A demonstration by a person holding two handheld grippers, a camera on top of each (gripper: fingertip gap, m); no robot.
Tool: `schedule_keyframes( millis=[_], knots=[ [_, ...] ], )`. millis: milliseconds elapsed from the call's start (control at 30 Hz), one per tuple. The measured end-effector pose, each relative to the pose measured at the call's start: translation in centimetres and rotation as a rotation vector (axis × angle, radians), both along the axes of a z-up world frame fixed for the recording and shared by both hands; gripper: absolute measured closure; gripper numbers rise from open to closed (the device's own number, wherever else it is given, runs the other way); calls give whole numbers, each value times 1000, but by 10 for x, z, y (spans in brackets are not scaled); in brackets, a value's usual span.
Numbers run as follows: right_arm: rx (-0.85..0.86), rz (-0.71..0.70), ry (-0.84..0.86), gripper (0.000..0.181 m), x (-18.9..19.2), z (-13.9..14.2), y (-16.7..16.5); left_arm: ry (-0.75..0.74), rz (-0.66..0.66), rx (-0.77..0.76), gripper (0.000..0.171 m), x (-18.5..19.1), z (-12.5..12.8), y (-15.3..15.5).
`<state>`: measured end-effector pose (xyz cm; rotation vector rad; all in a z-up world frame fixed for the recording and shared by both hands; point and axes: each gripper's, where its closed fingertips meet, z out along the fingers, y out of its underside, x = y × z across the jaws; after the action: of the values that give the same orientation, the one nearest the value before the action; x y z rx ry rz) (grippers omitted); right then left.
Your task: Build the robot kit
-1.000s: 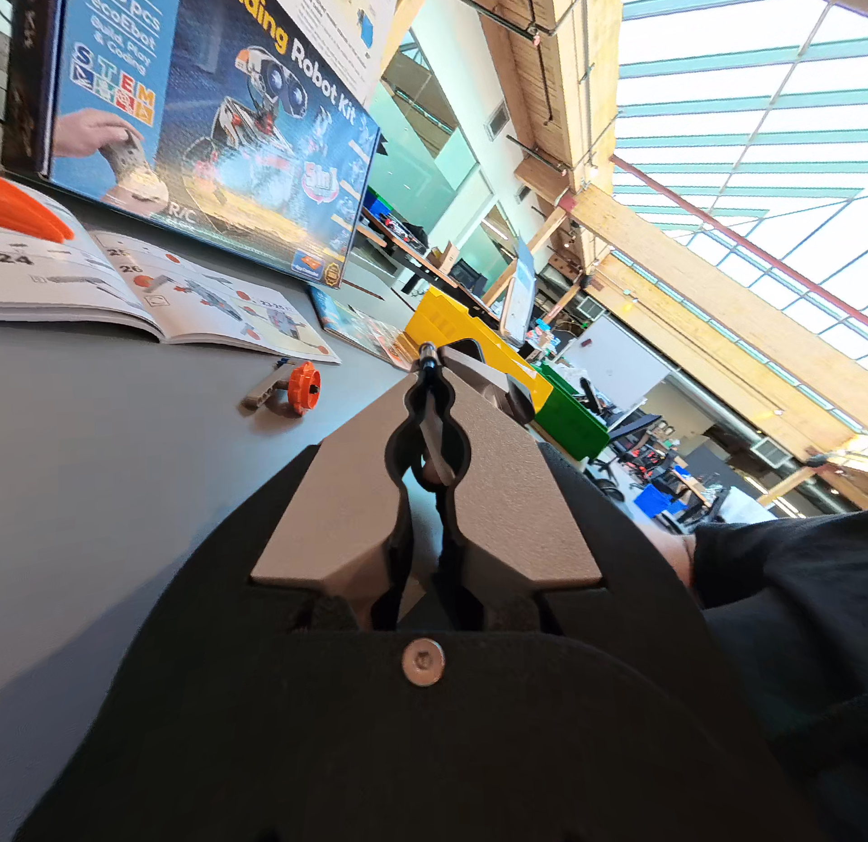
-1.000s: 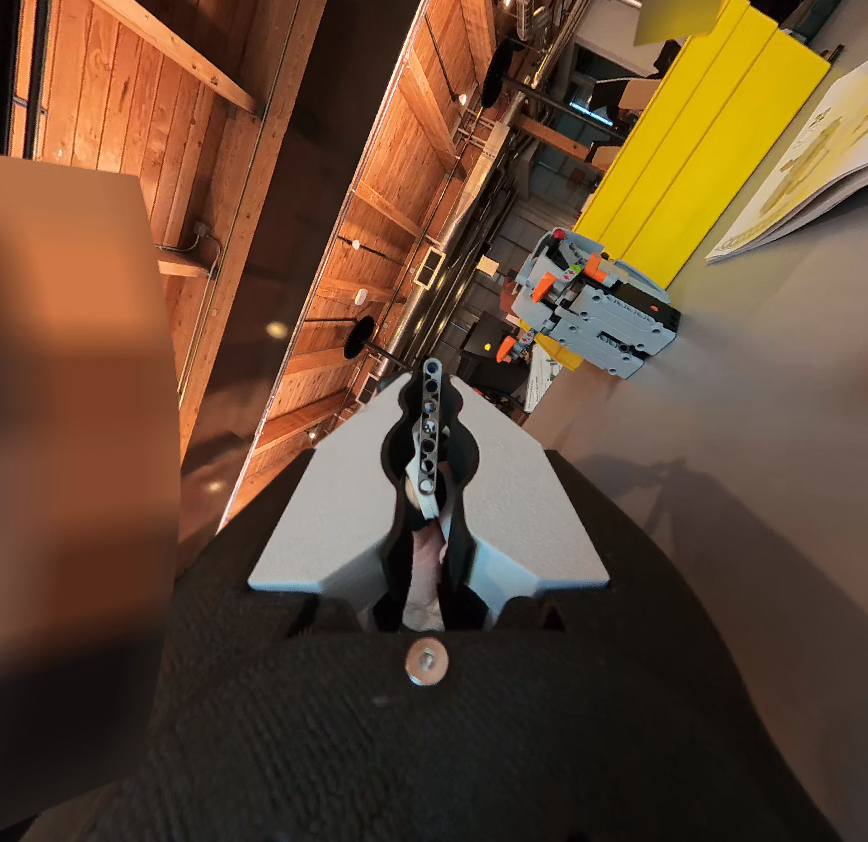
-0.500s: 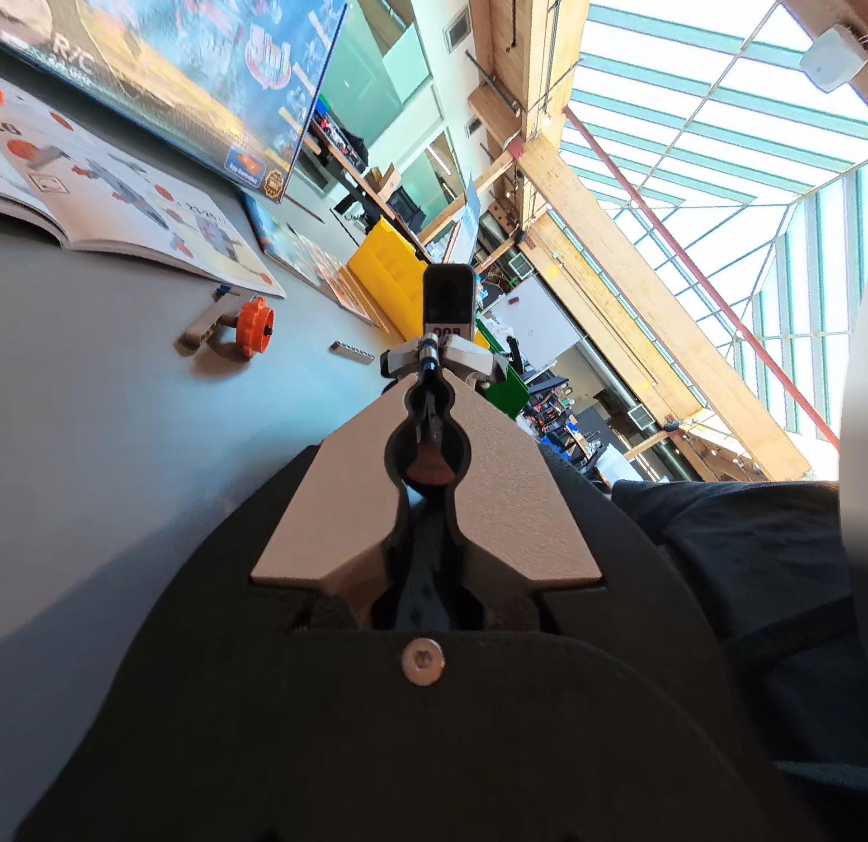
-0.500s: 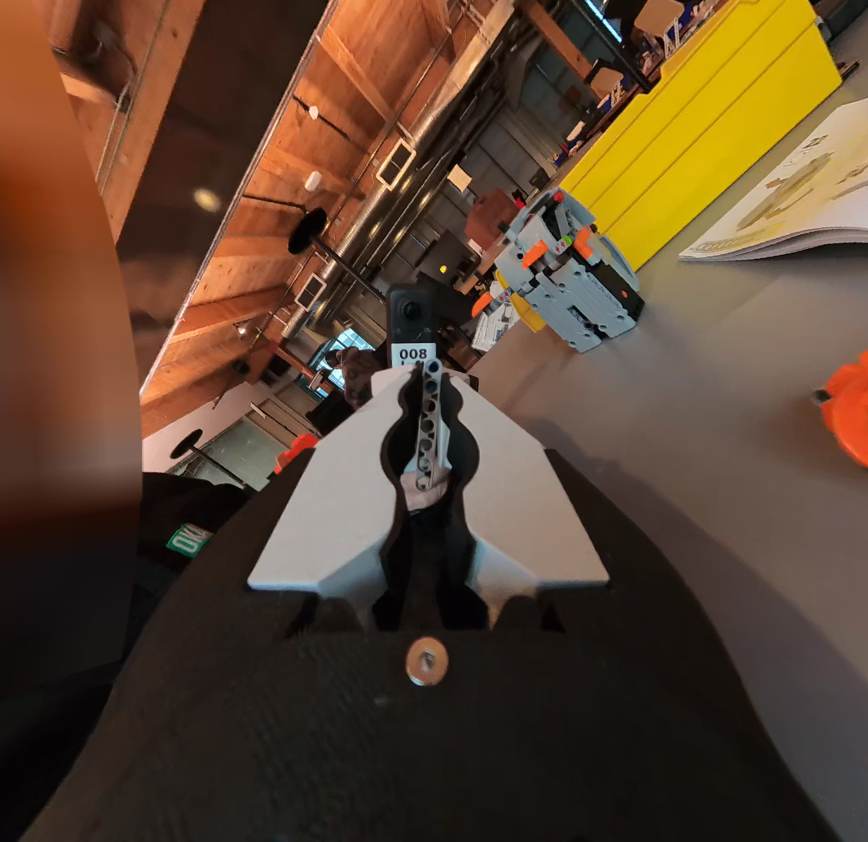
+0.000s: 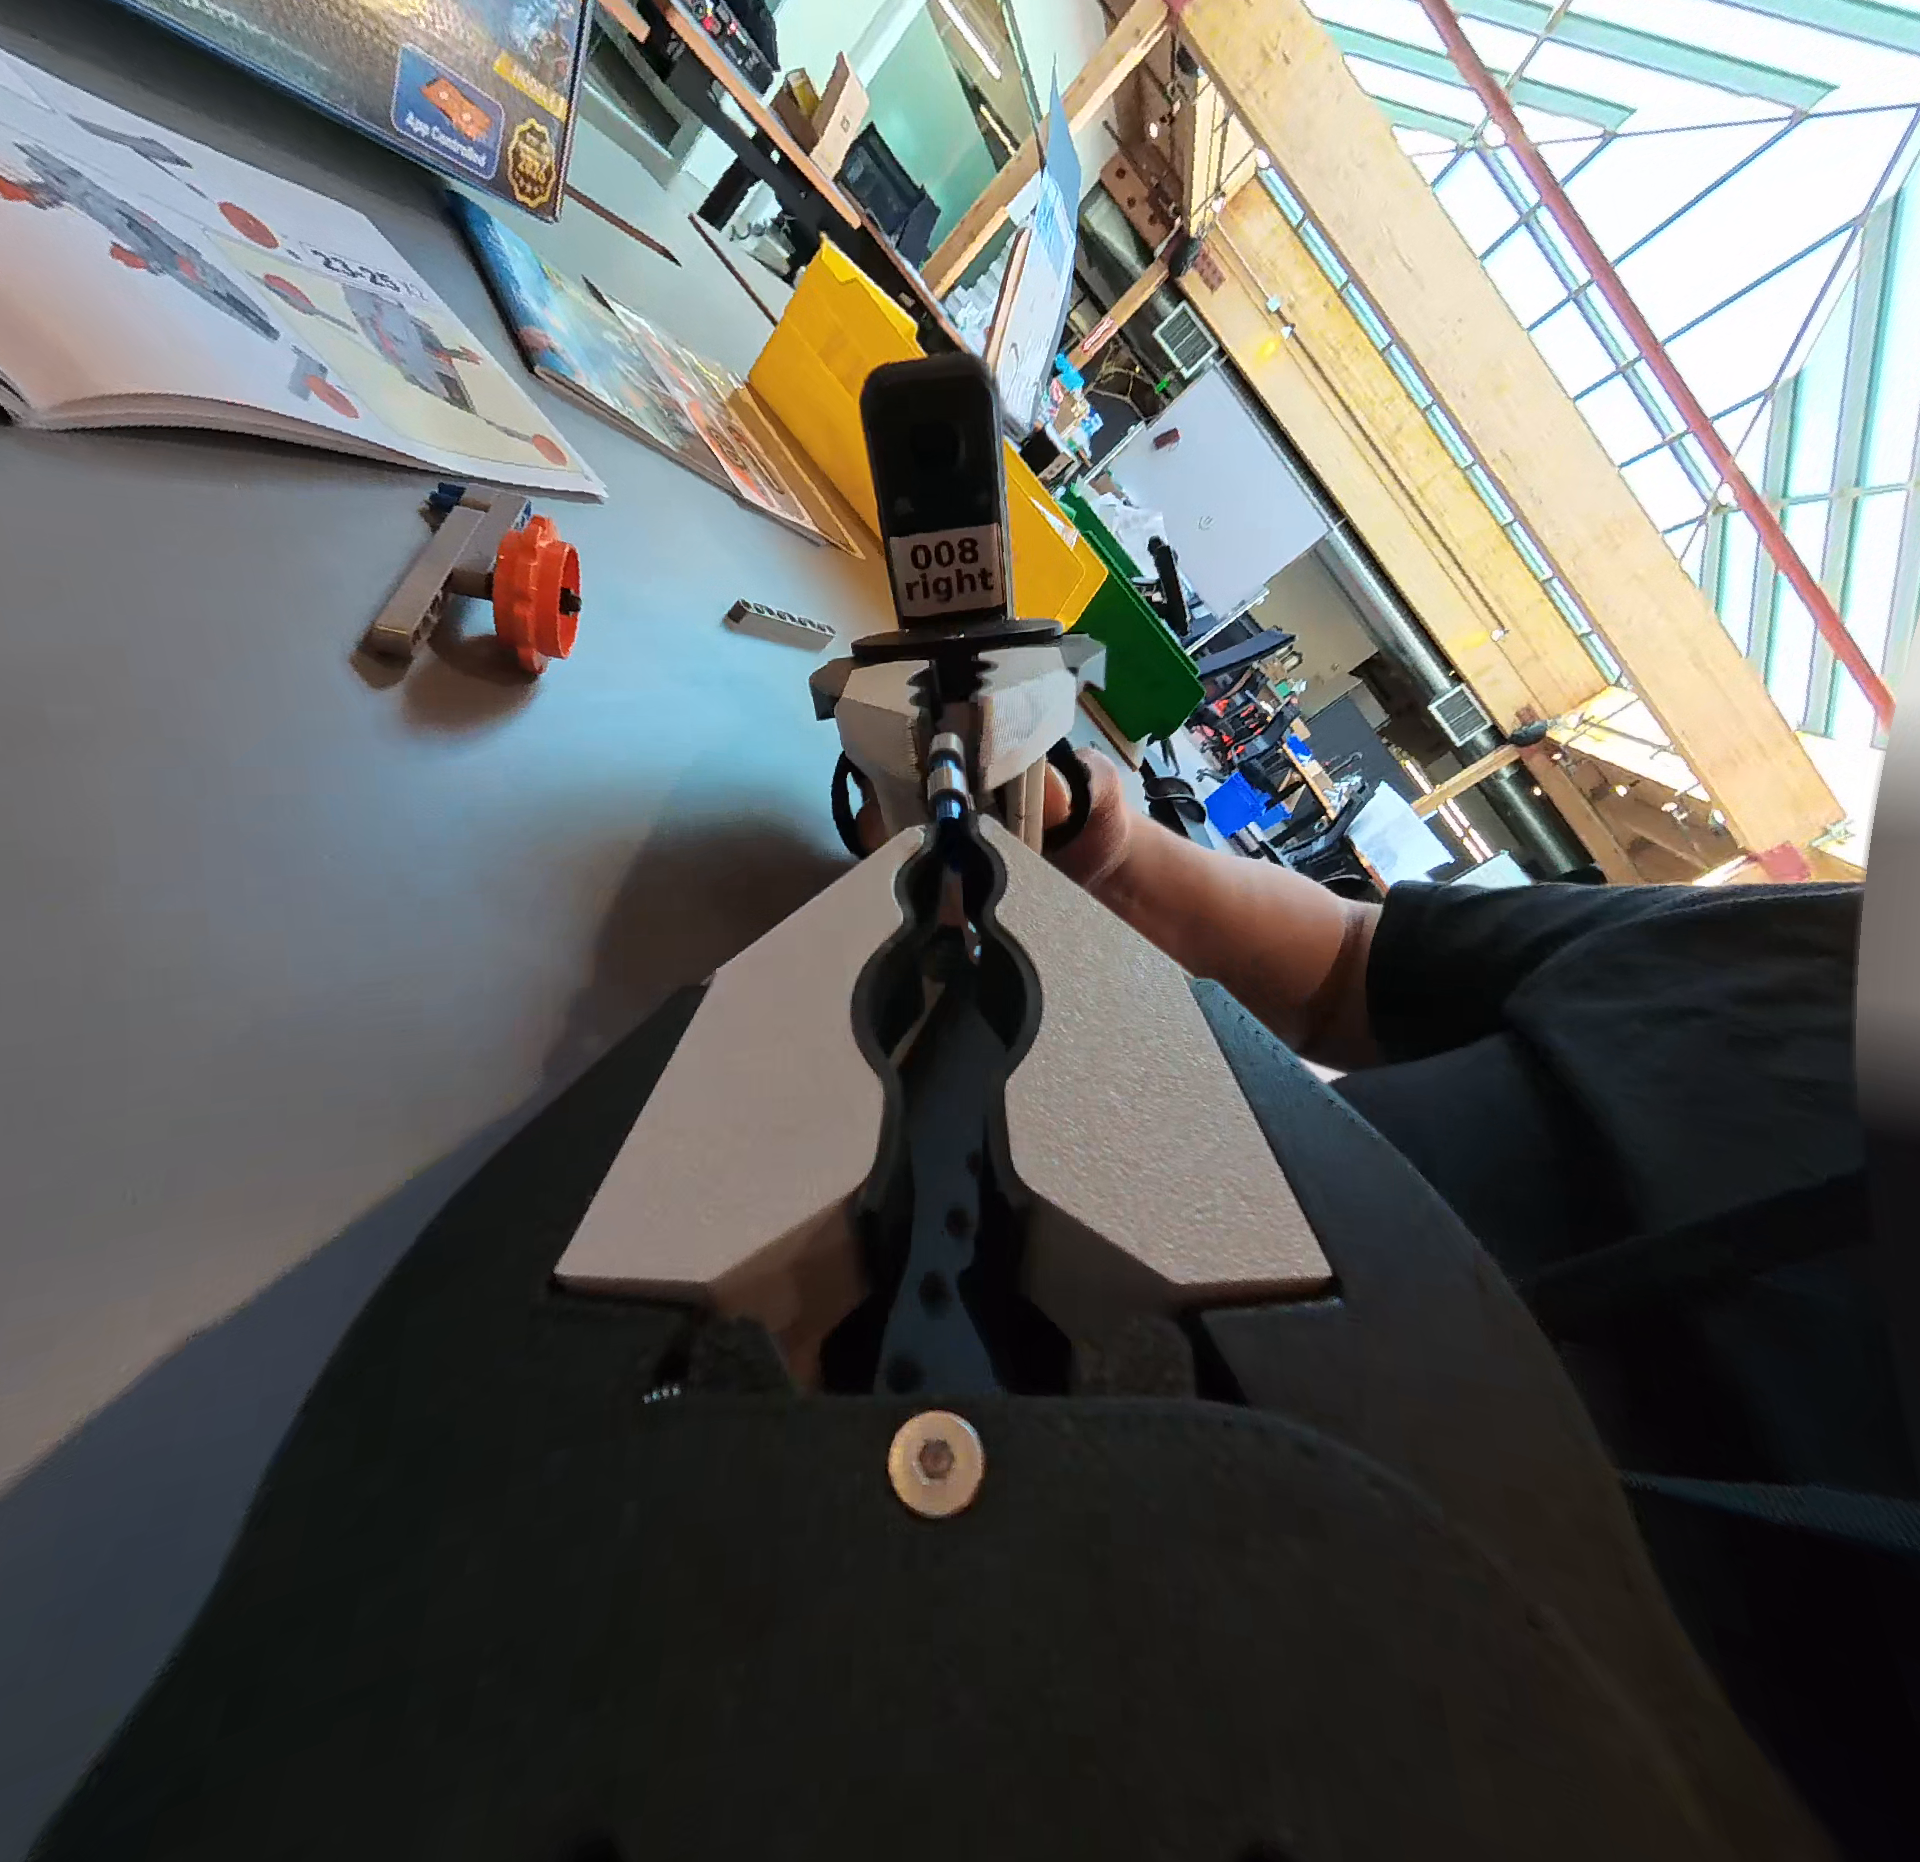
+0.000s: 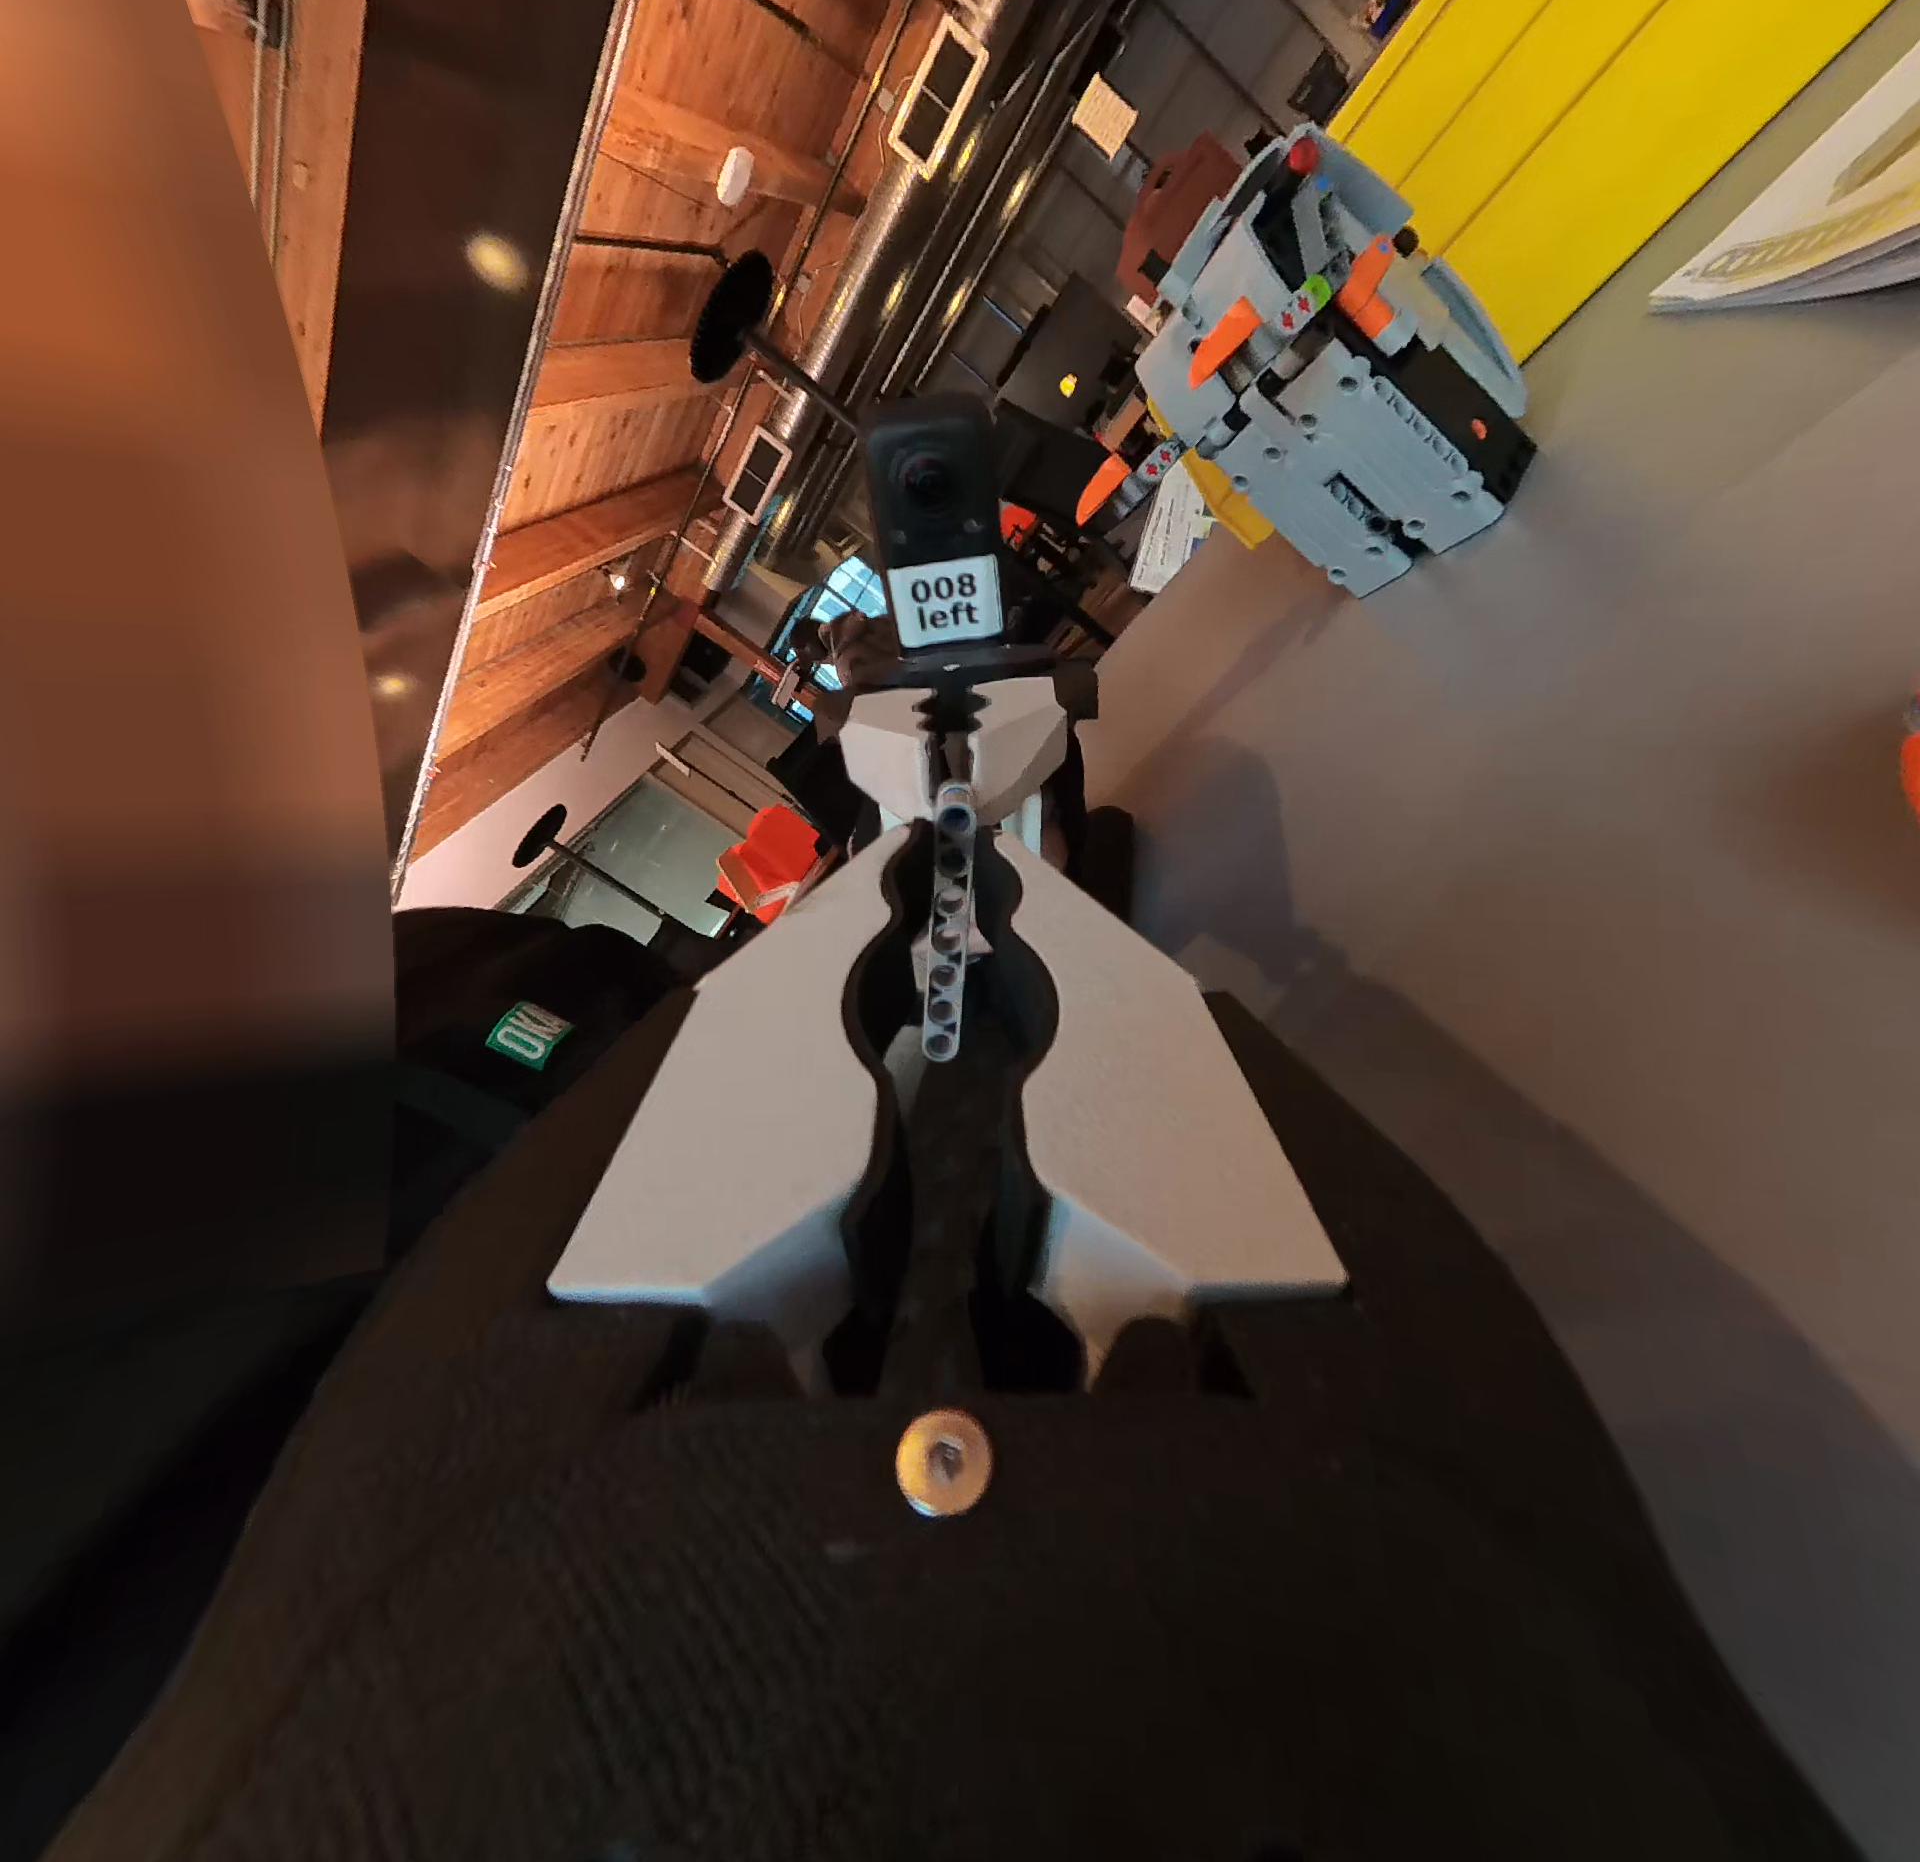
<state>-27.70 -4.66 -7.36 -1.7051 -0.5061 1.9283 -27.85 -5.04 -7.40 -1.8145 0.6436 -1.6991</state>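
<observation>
My left gripper (image 5: 948,844) is shut on a small blue pin (image 5: 950,810) that sticks out past its tips. My right gripper (image 6: 951,838) is shut on a thin grey beam with holes (image 6: 943,939), held lengthwise between the fingers. The two grippers face each other tip to tip above the grey table (image 5: 260,877). The right gripper shows in the left wrist view (image 5: 951,716) with a hand behind it, and the left gripper shows in the right wrist view (image 6: 956,747). The pin's end meets the beam's end (image 5: 943,773); I cannot tell whether it is inside a hole.
An orange gear on a grey beam (image 5: 488,597) and a loose grey beam (image 5: 779,623) lie on the table. An open instruction booklet (image 5: 208,295), a kit box (image 5: 343,56), and yellow (image 5: 894,399) and green (image 5: 1127,638) bins stand beyond. A grey brick-built assembly (image 6: 1340,389) stands by the yellow bin (image 6: 1621,119).
Both grippers have swung round to face each other and closed the distance. The pin and the beam, apart before, now meet end to end. Both stay shut on their parts.
</observation>
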Motion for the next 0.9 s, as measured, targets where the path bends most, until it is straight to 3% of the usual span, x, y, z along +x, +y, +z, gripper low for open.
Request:
schedule_keyframes(
  millis=[900],
  knots=[
    [71, -2, -15, 175, -3, 4, -3, -56, -21, -27, 169, -7, 6, -1]
  ],
)
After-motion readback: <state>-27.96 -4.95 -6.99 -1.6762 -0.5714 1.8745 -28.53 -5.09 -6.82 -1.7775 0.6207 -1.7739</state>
